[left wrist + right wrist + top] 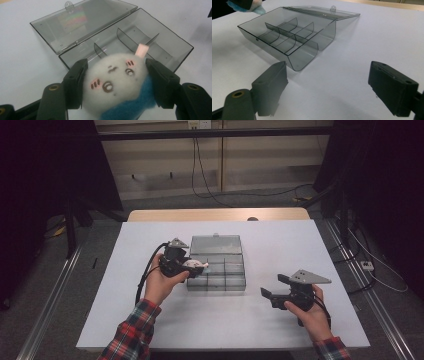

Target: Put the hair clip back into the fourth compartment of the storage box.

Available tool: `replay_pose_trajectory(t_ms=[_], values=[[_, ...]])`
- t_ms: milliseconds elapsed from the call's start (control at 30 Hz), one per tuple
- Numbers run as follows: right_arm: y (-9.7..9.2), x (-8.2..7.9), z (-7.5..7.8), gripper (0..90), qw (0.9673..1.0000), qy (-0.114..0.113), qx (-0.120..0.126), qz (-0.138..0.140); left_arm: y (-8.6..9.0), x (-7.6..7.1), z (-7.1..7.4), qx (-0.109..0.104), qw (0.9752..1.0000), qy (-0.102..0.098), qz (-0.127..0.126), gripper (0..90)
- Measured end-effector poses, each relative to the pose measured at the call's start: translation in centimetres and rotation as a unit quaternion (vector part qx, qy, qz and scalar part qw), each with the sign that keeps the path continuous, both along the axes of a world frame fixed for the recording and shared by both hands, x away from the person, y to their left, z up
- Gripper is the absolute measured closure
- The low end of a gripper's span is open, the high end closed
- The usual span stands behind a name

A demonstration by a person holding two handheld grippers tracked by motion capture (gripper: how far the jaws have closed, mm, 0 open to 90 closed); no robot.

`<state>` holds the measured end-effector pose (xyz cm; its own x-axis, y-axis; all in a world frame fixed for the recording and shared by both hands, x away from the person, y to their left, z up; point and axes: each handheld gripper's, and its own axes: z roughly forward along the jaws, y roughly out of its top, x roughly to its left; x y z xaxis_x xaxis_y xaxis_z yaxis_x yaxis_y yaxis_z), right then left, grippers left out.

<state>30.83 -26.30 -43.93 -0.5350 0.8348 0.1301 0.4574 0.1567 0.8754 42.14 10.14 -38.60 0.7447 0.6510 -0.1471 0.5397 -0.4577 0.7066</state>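
Left gripper (113, 85) clamps white felt toy (117, 82), face up, above organizer box (160, 32) left edge, probably bound for 1 compartment. Right gripper (328, 87) wide, idle beside box.

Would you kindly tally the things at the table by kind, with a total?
Plush toy, held in the left tongs above the box: 1
Clear divided box, lid open: 1
Tongs, counting the open right tongs: 2
Total: 4
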Motion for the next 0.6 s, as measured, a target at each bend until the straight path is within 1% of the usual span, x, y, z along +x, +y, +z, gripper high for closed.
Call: replay_pose_trajectory(t_ms=[233,300,333,400,600], values=[[-0.04,0.00,-0.01,15.1,1.0000,0.001,0.001,0.000,-0.38,0.11,-0.38,-0.002,1.0000,0.001,0.001,37.3],[-0.06,0.00,-0.01,15.1,1.0000,0.000,0.001,0.000,-0.50,0.09,-0.45,0.002,1.0000,-0.001,0.000,37.3],[-0.07,0.00,-0.01,15.1,1.0000,0.000,0.001,0.000,-0.59,0.06,-0.49,0.001,1.0000,-0.001,0.003,37.3],[-0.07,0.00,0.00,15.1,1.0000,0.000,0.001,0.000,-0.63,0.09,-0.58,0.001,1.0000,-0.002,0.000,37.3],[-0.06,0.00,0.00,15.1,1.0000,0.001,0.001,0.000,-0.86,0.01,-0.93,0.002,1.0000,0.002,0.001,37.3]])
